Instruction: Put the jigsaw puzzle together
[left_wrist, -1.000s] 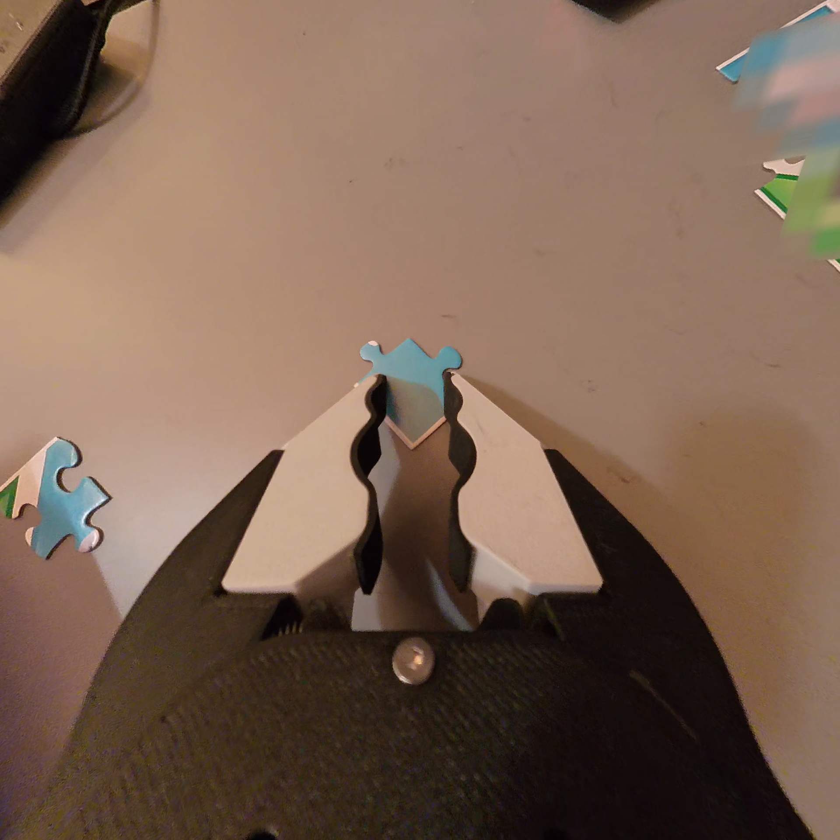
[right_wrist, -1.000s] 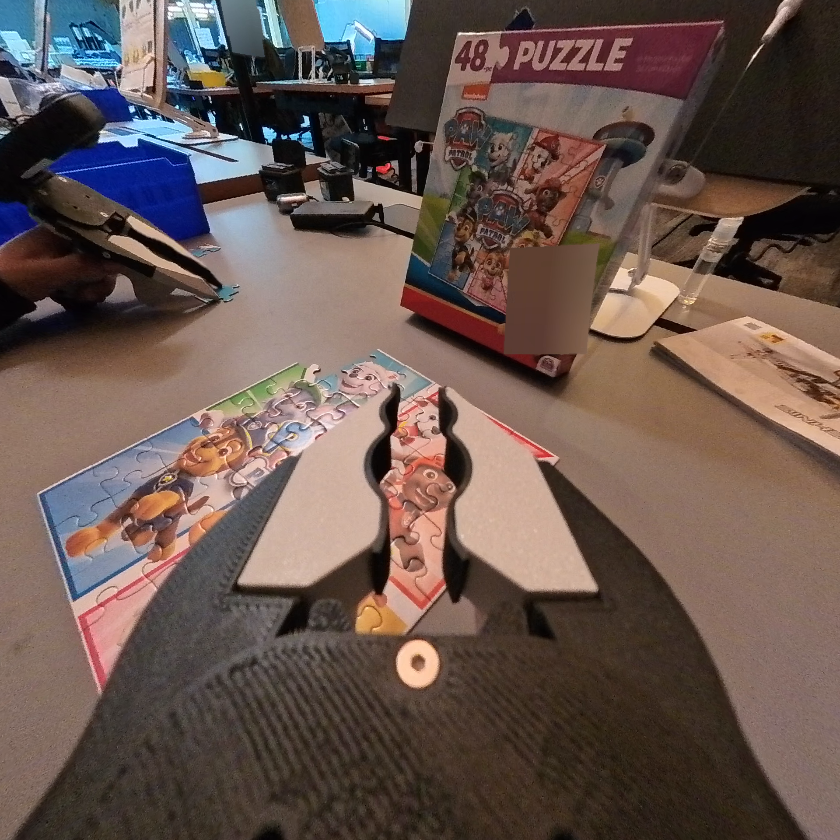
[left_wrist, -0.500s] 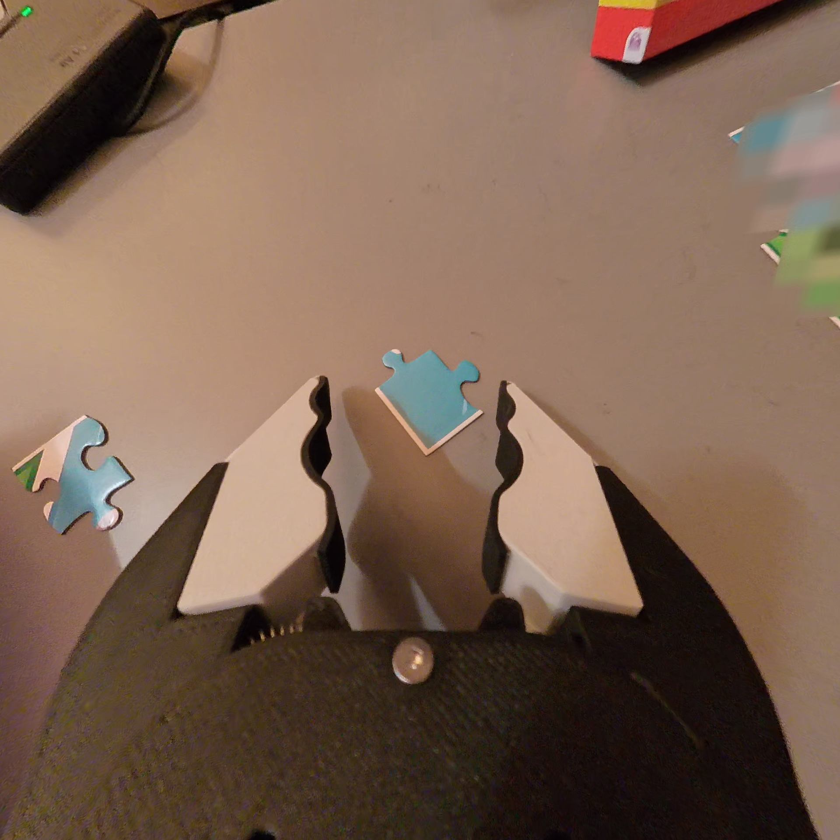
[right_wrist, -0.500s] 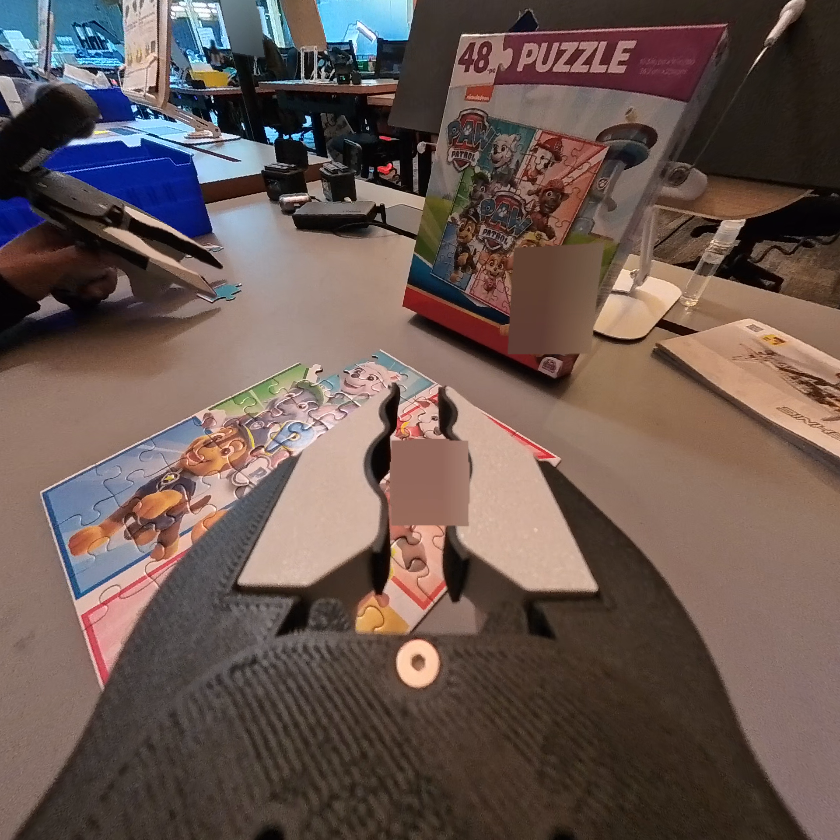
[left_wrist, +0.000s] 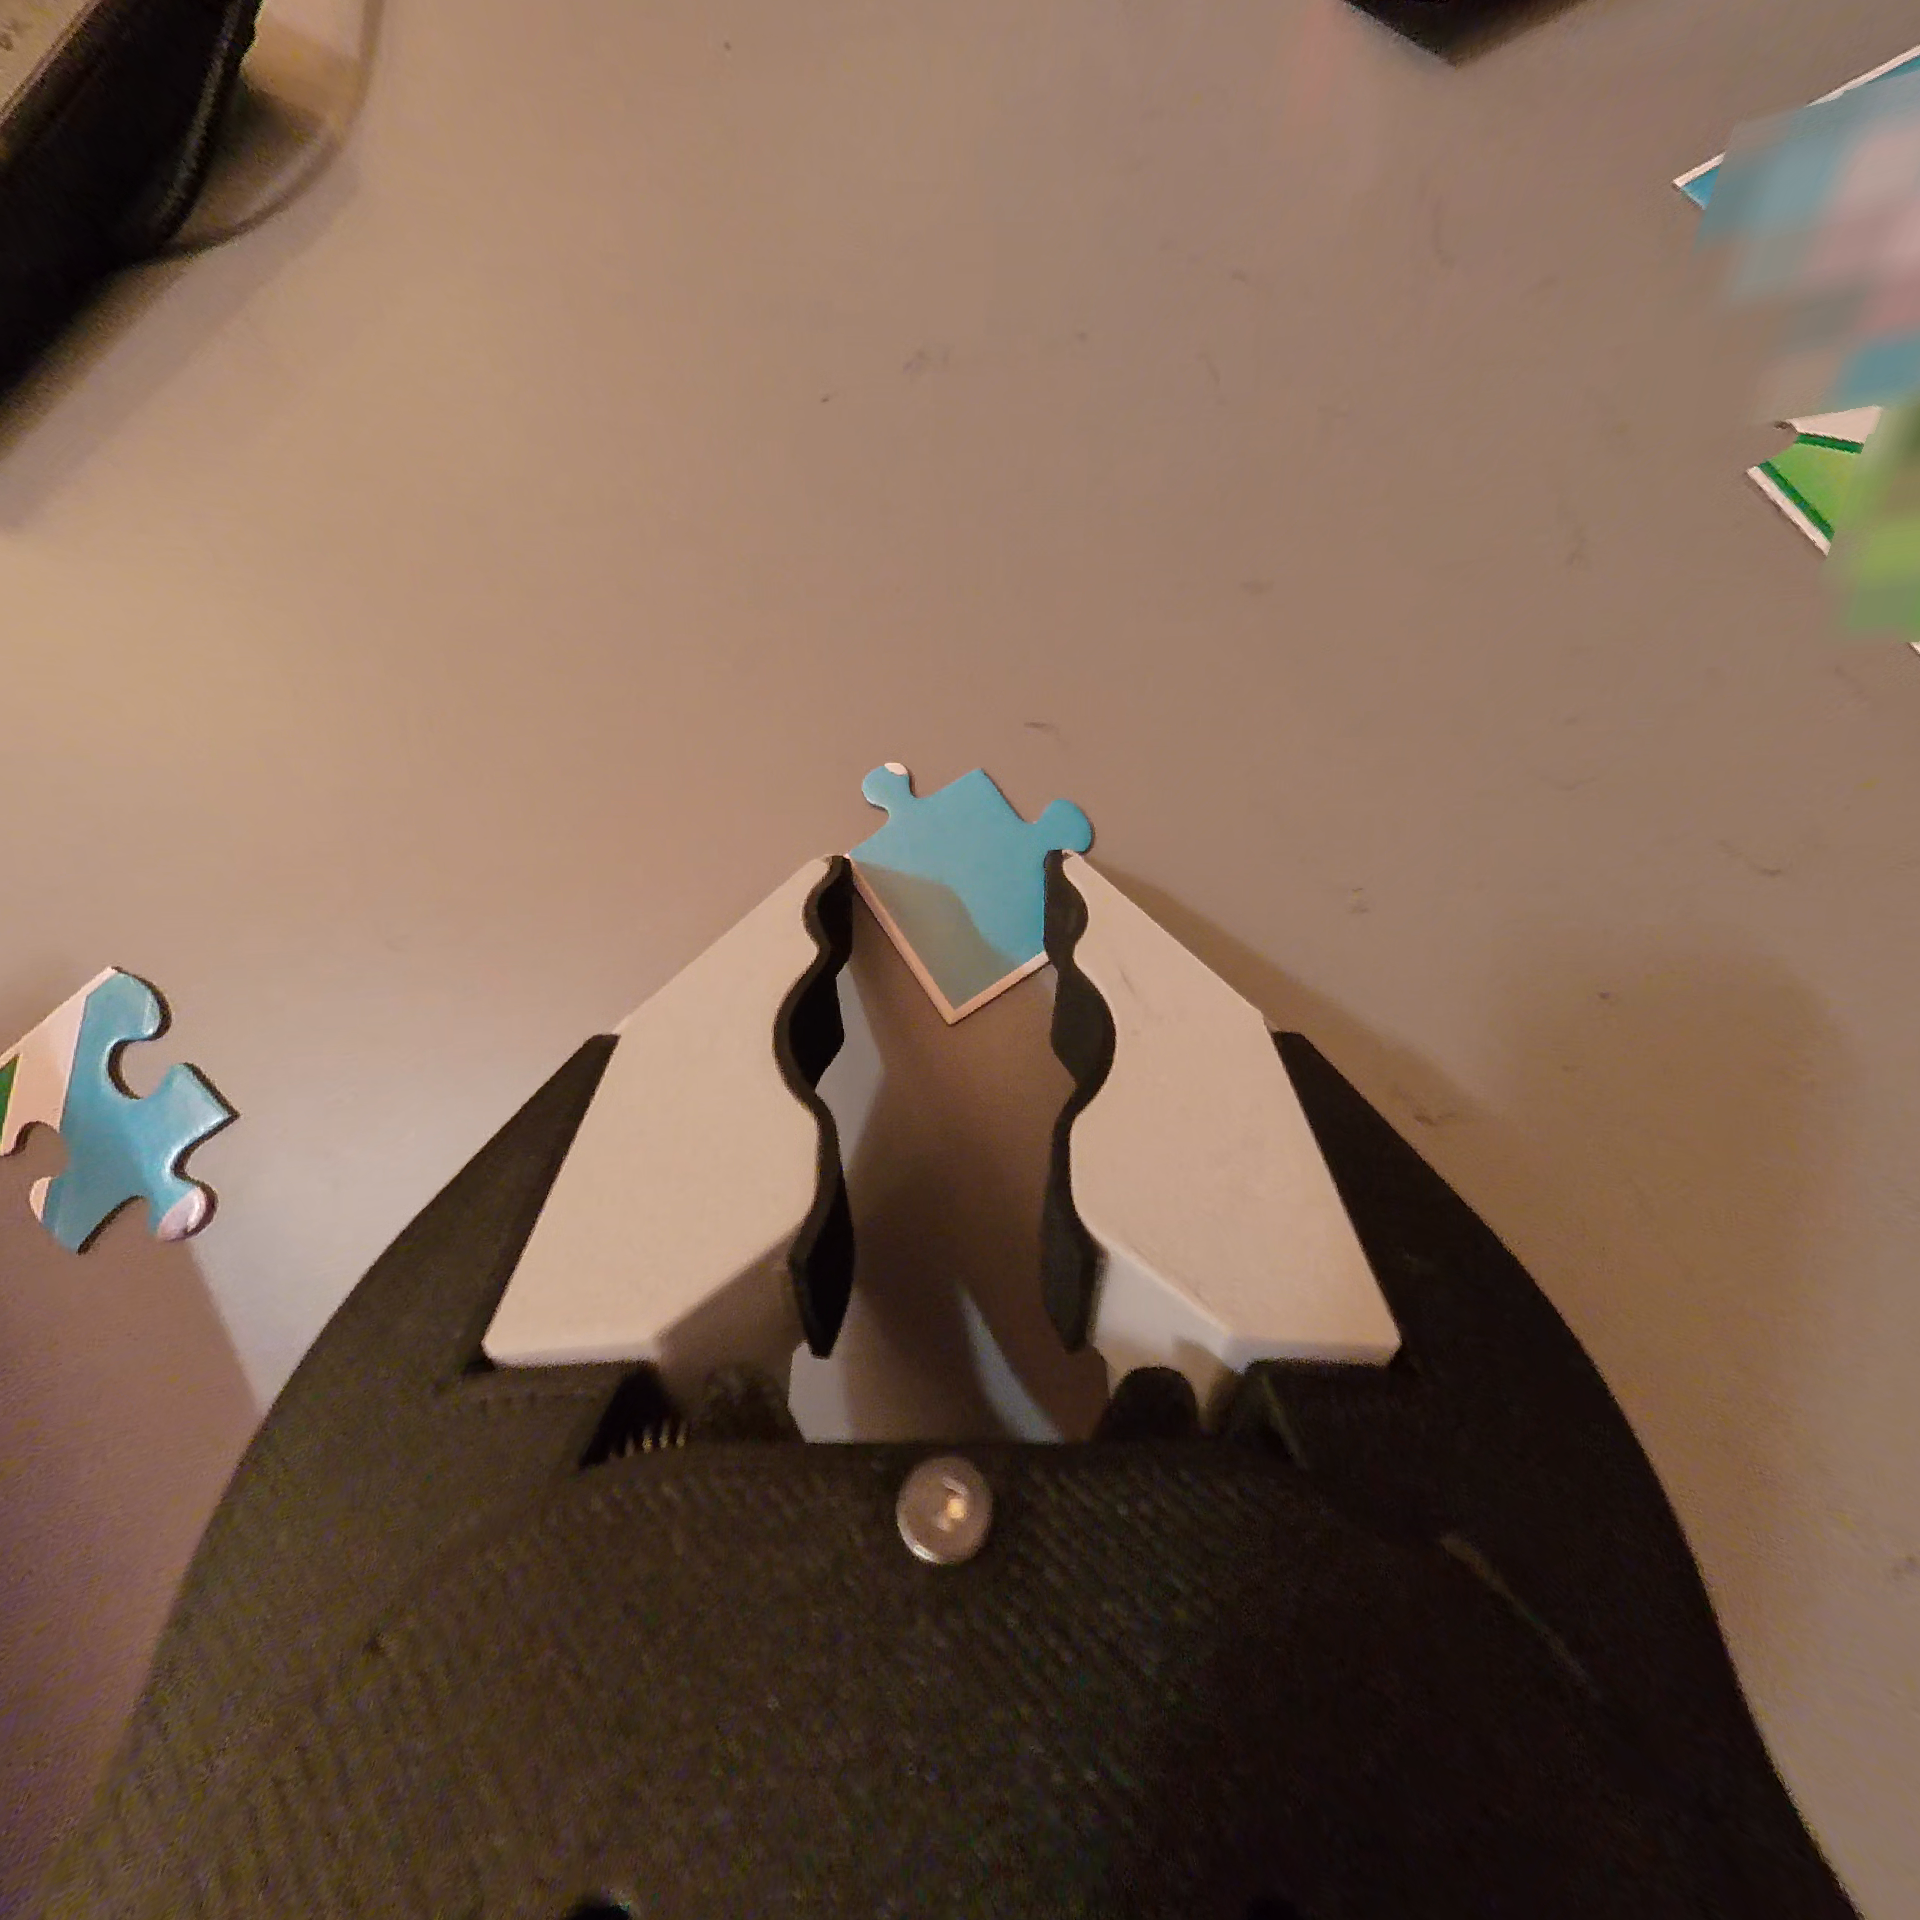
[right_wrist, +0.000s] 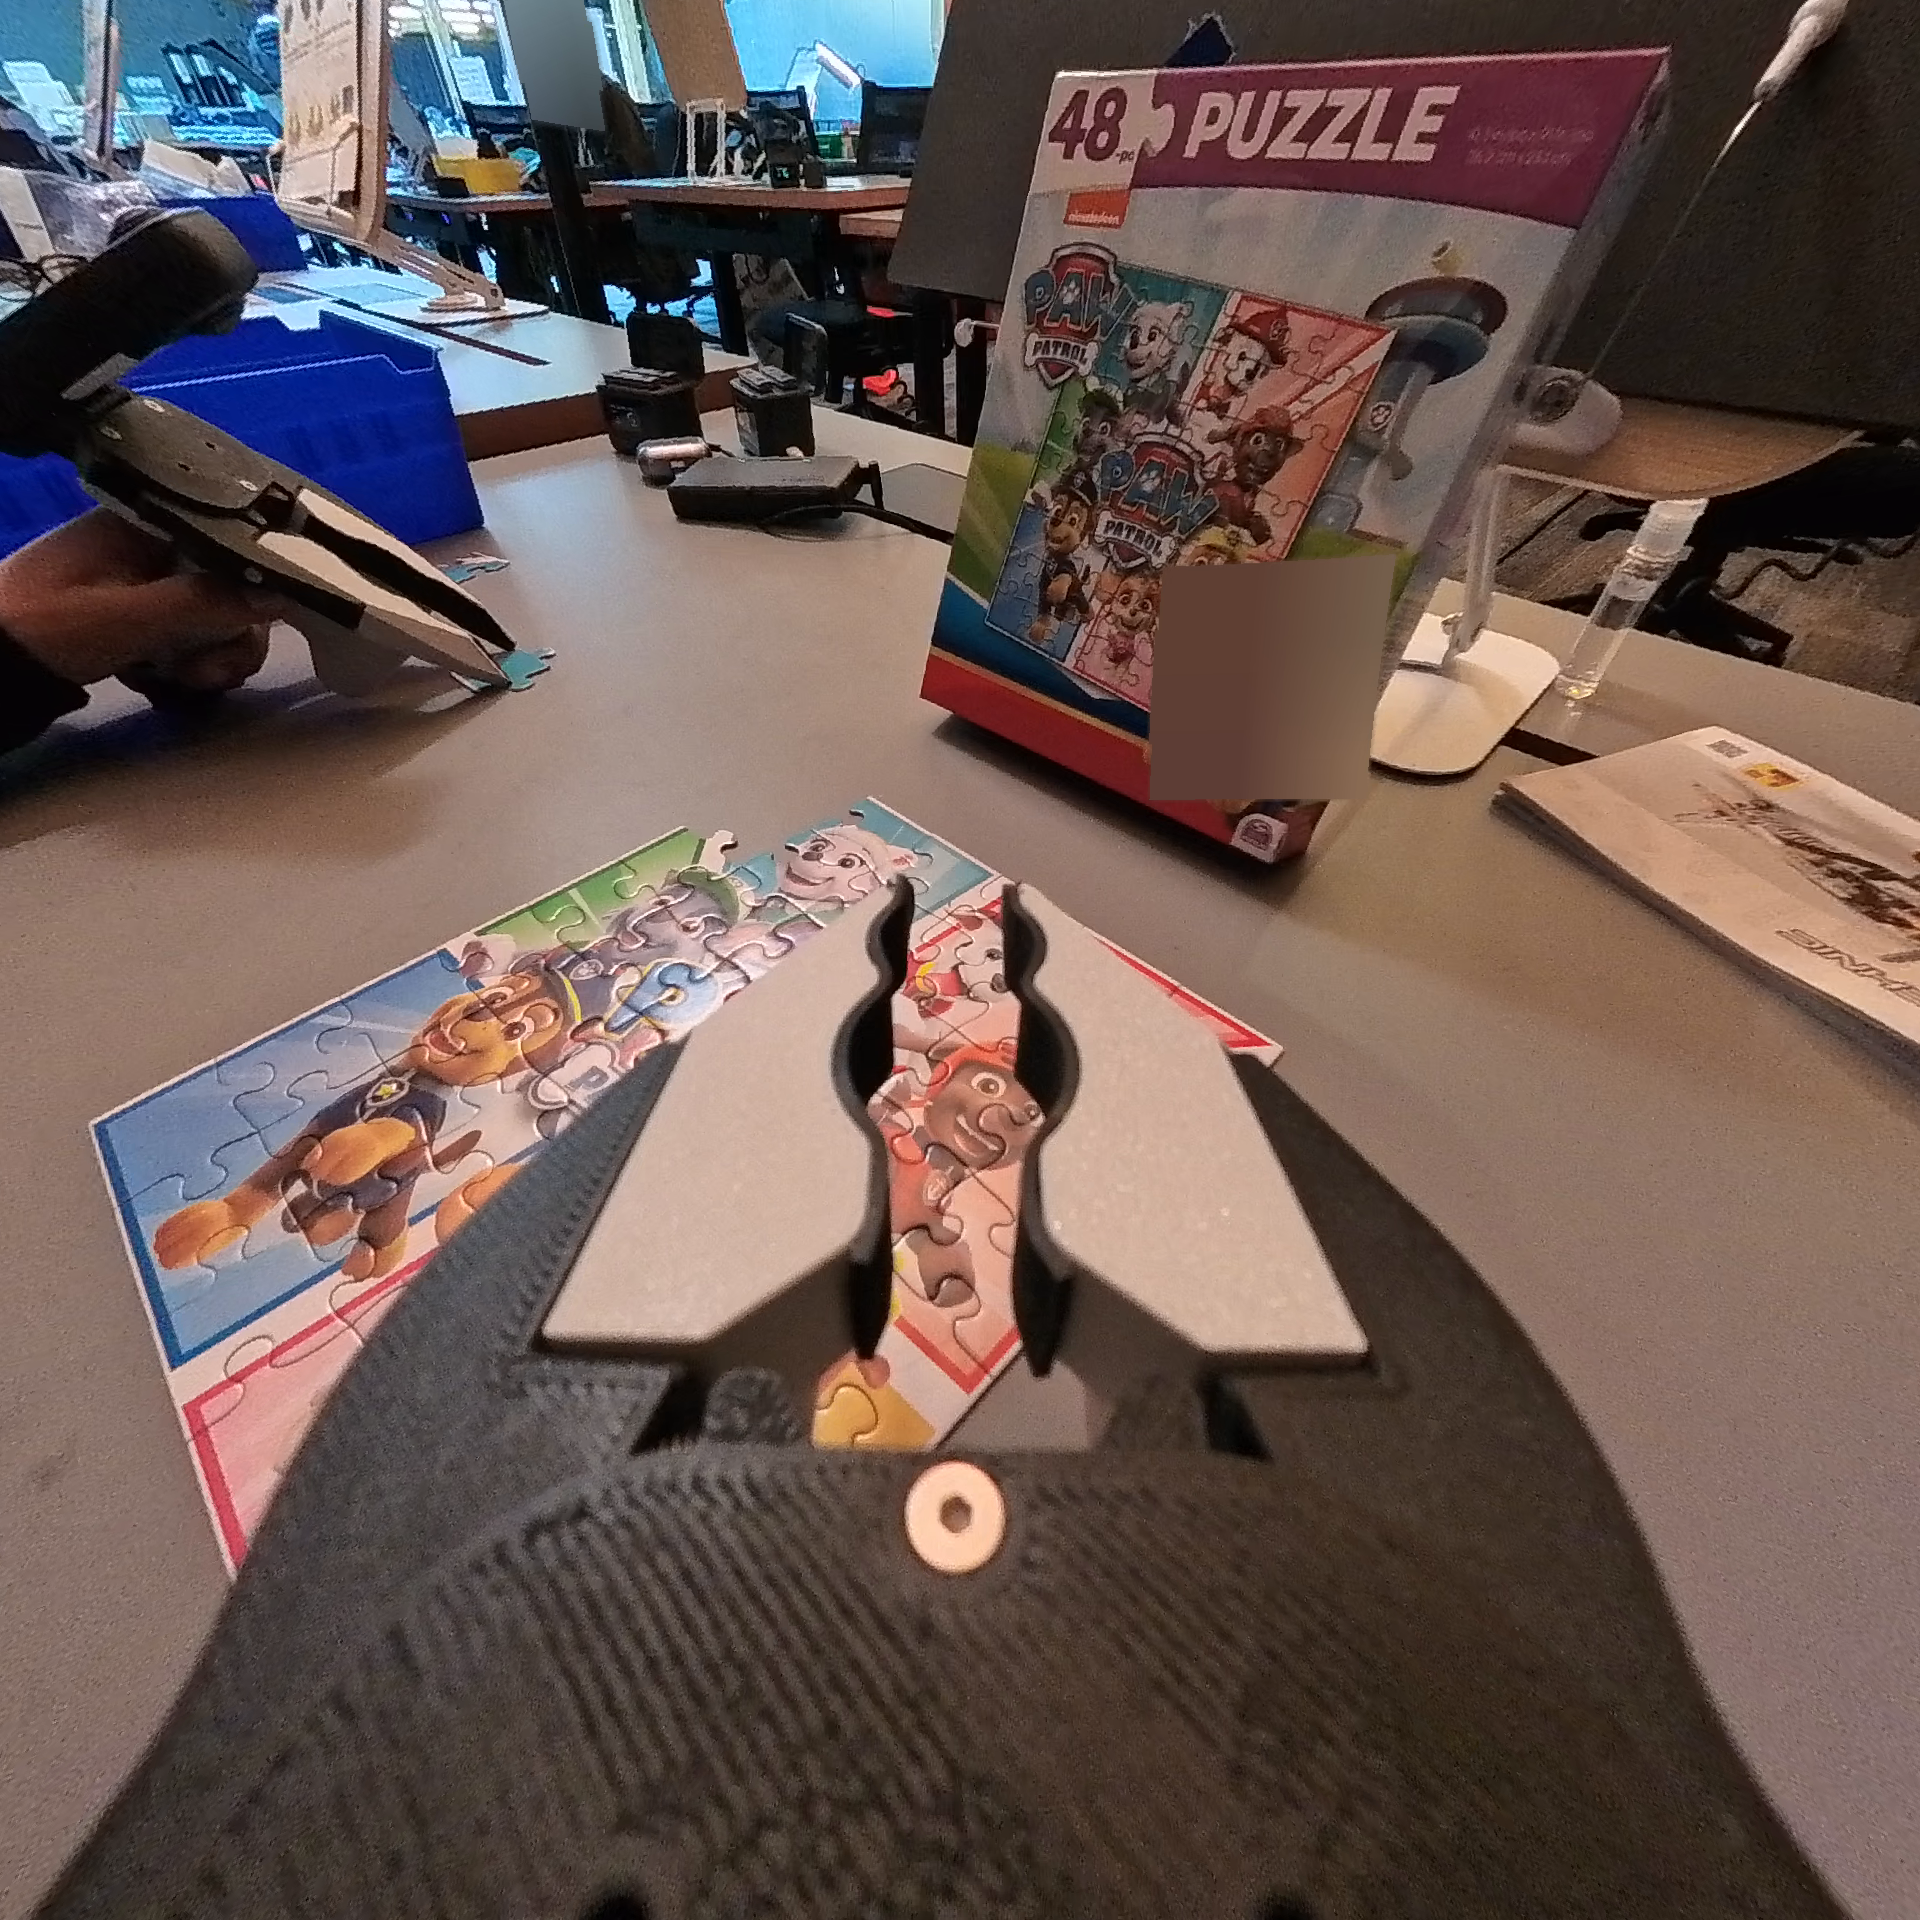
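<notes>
Now we are seeing our left gripper (left_wrist: 948, 883) pinching a blue puzzle piece (left_wrist: 961, 883) flat on the grey counter (left_wrist: 935, 416), pads pressing its two sides. Its white-edged corner is pointing near, its two knobs far. Our right gripper (right_wrist: 958, 914) is hovering over the assembled puzzle (right_wrist: 416, 1039), narrowly parted, gripping nothing.

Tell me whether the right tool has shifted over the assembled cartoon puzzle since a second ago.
No. The right tool sits over the same spot on the assembled cartoon puzzle, its fingers parted with nothing between them.
</notes>
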